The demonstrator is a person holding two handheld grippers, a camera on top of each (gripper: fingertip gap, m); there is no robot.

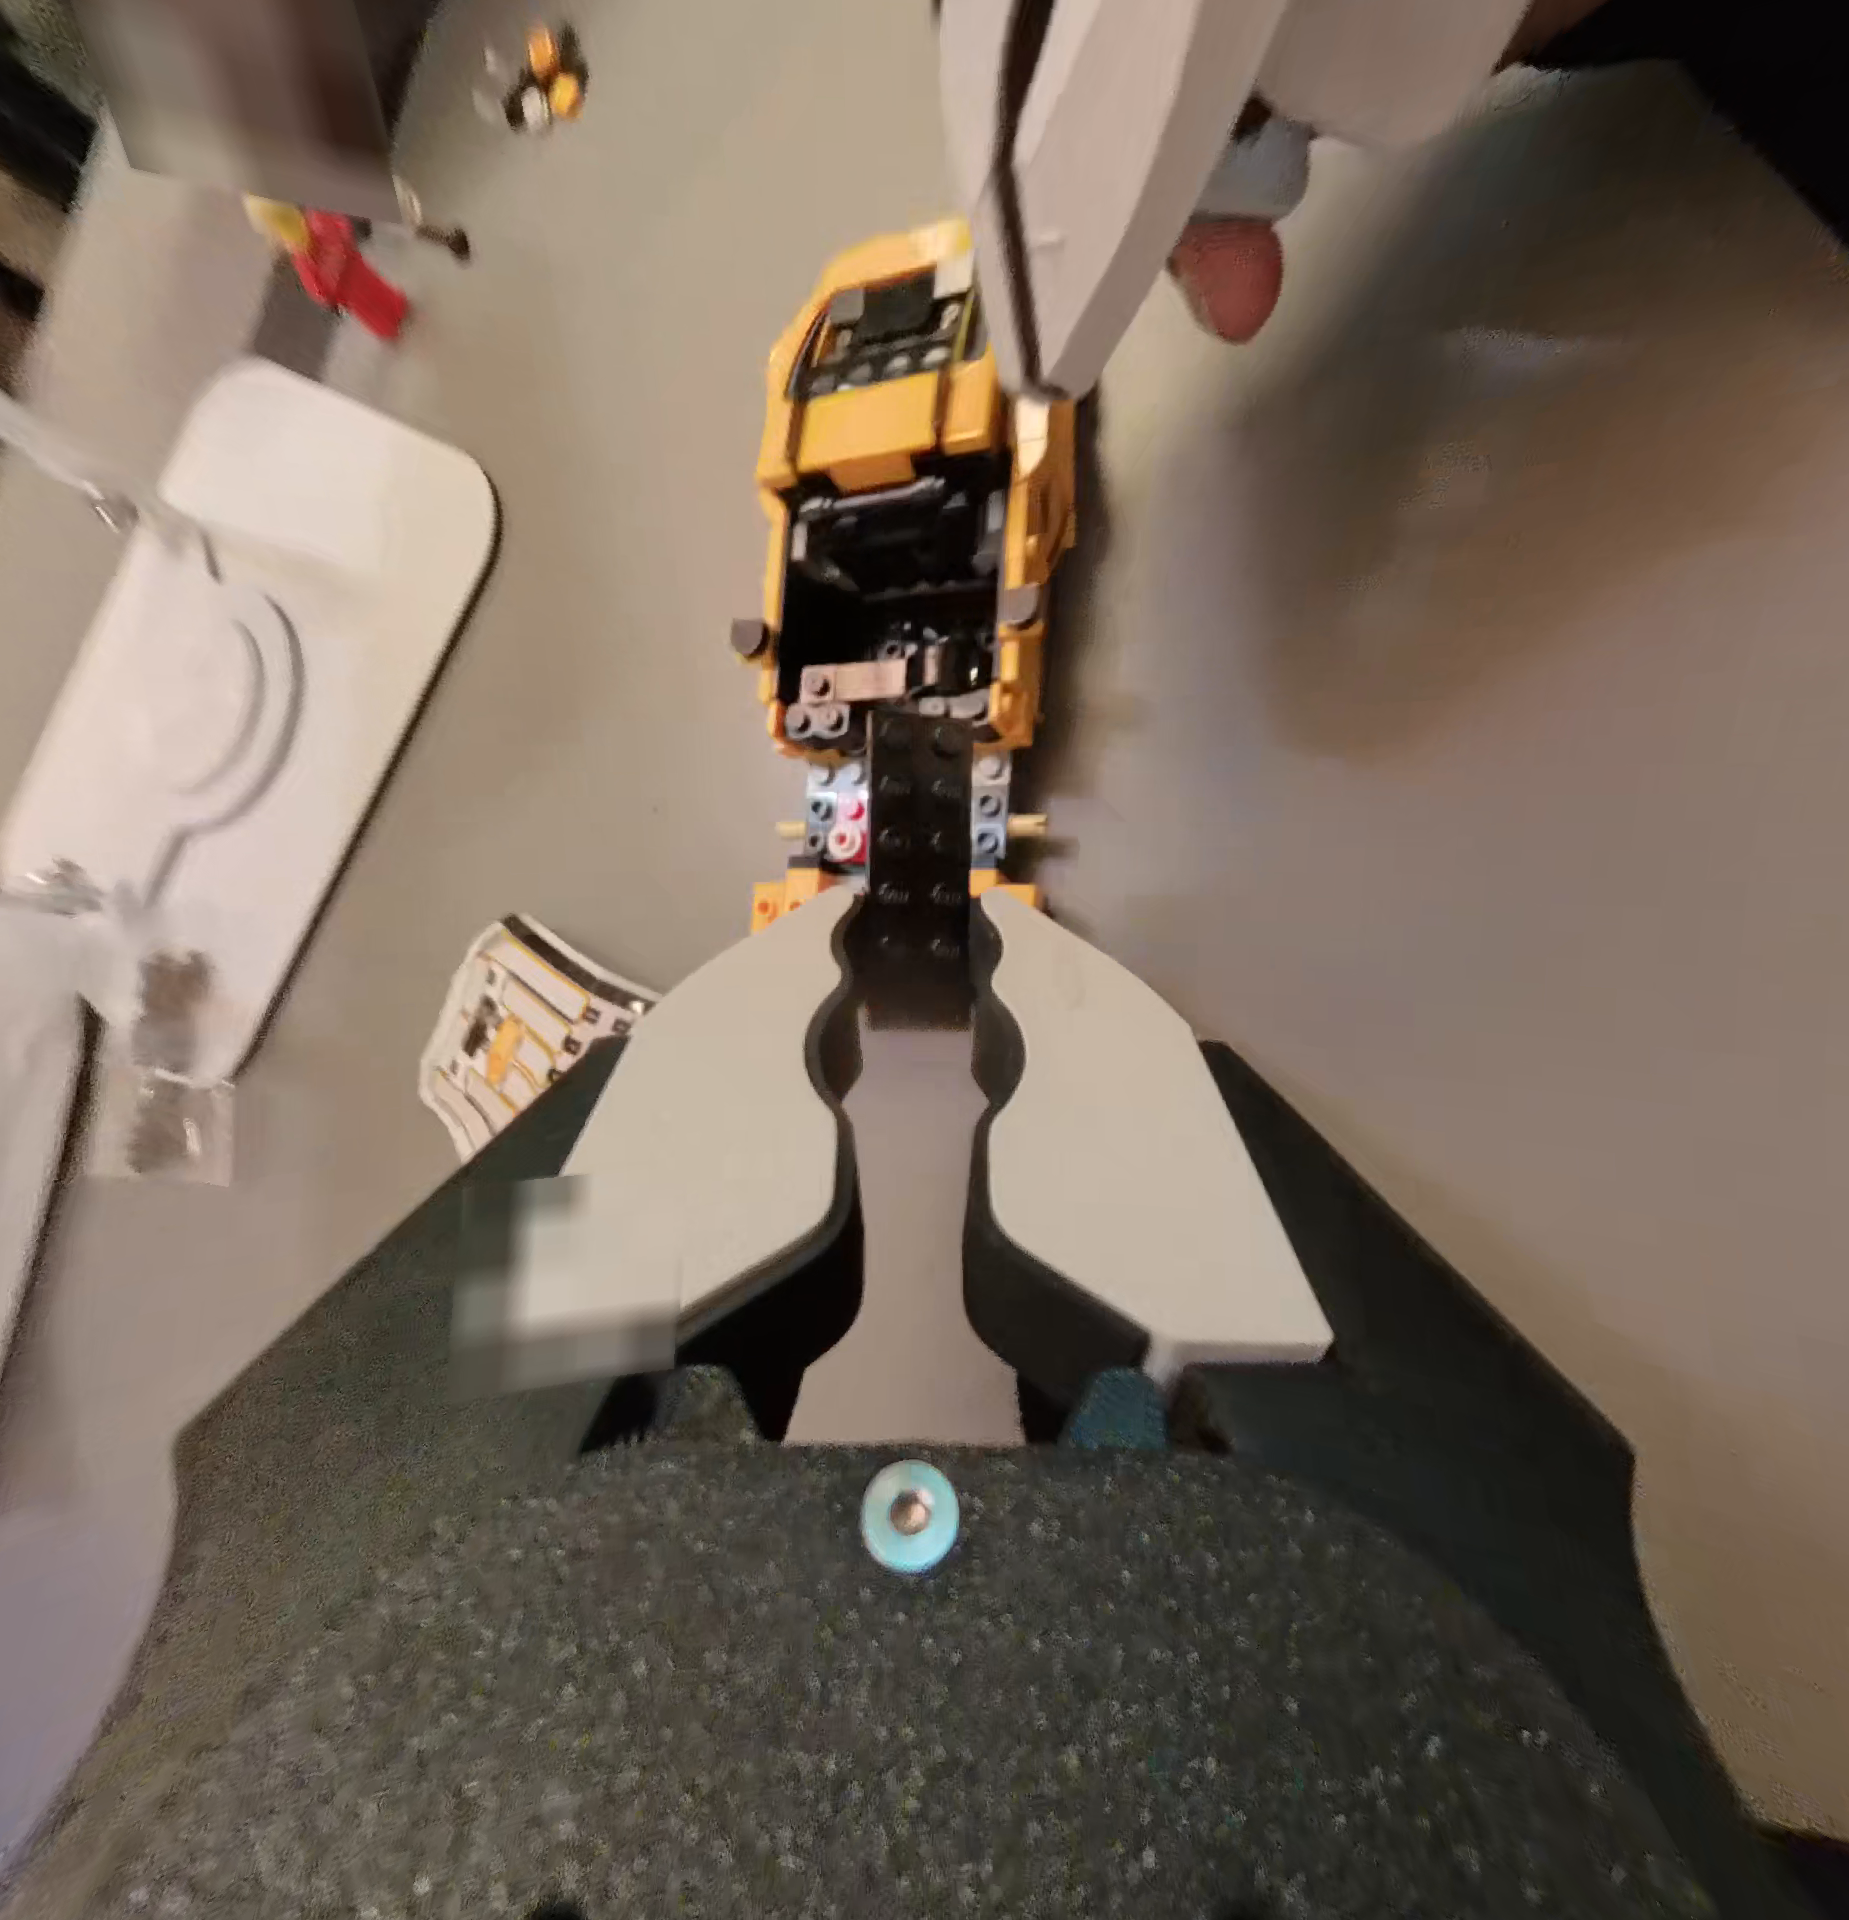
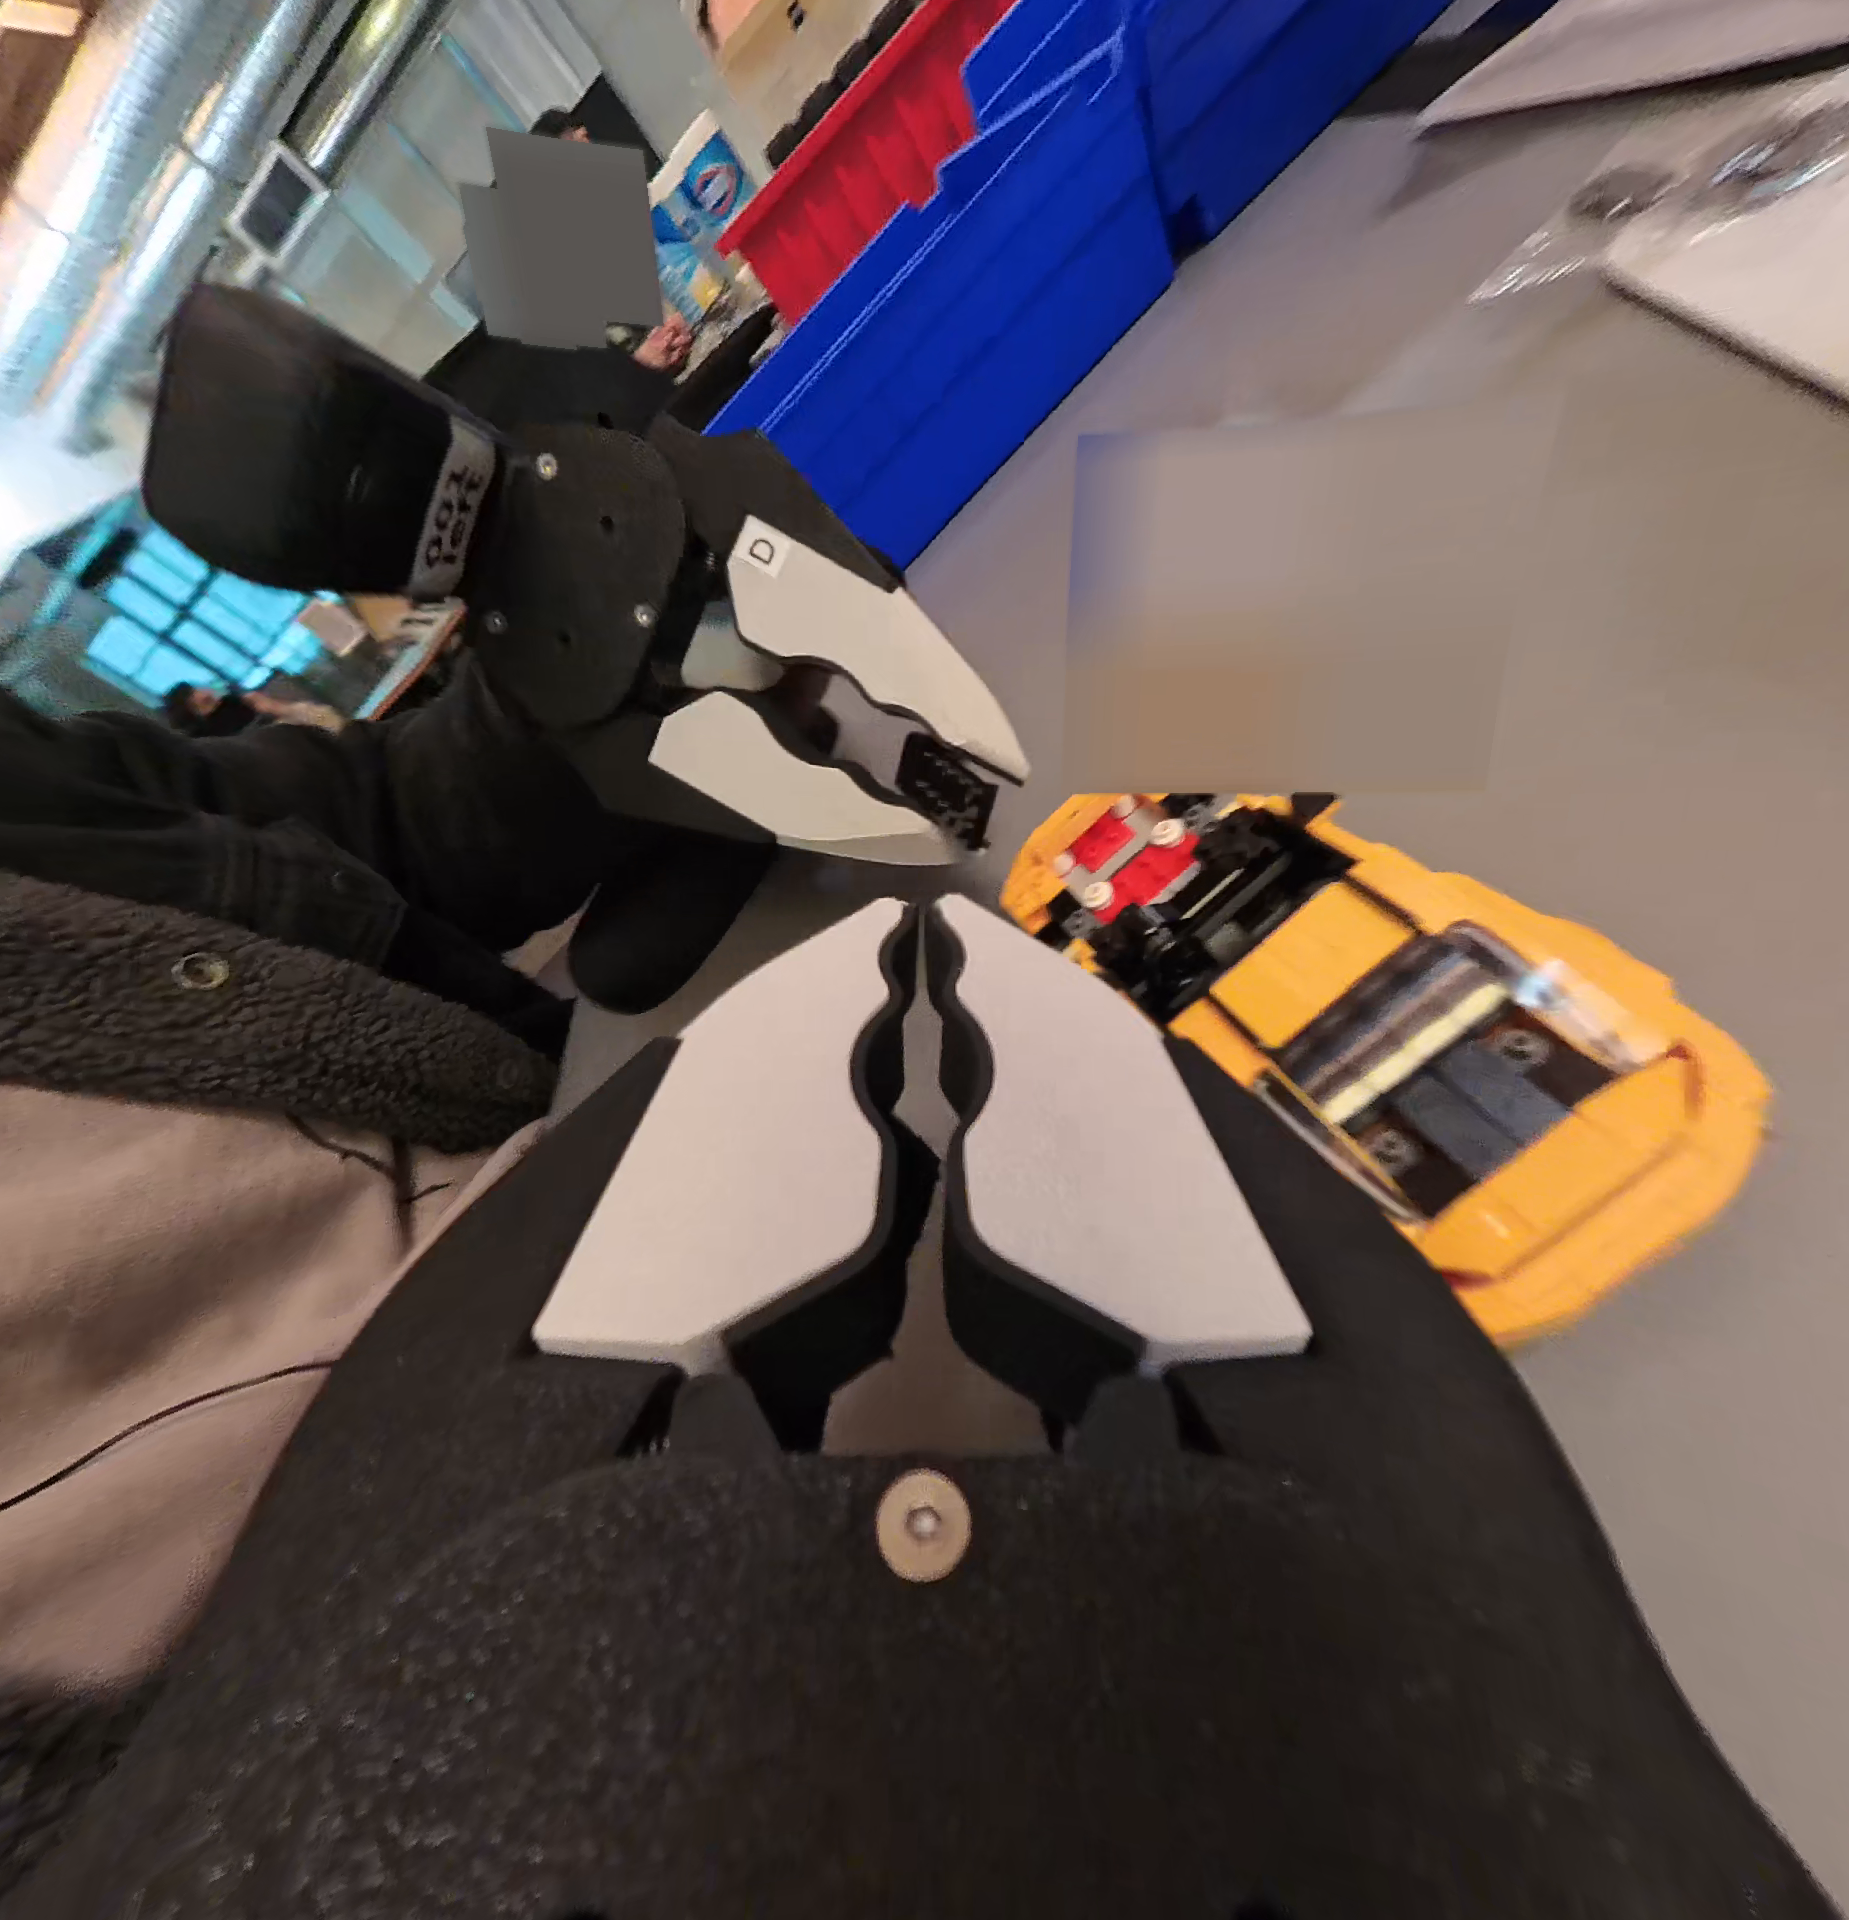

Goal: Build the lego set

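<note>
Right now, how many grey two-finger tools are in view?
2. The left tool grips a long black studded plate above the yellow brick car; the right tool, shut and empty, is beside the car.

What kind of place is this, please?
Probably a shared workshop or lab, not a home: silver ventilation ducts run overhead, blue storage bins are stacked beside the grey table, and another person sits behind.

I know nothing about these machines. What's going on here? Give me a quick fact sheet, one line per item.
Left gripper: shut on black plate
Black plate: long, studded, held over the car's open end
Right gripper: shut, holds nothing
Yellow lego car: partly built, on grey table
Also on the table: white tray, instruction sheet
</note>
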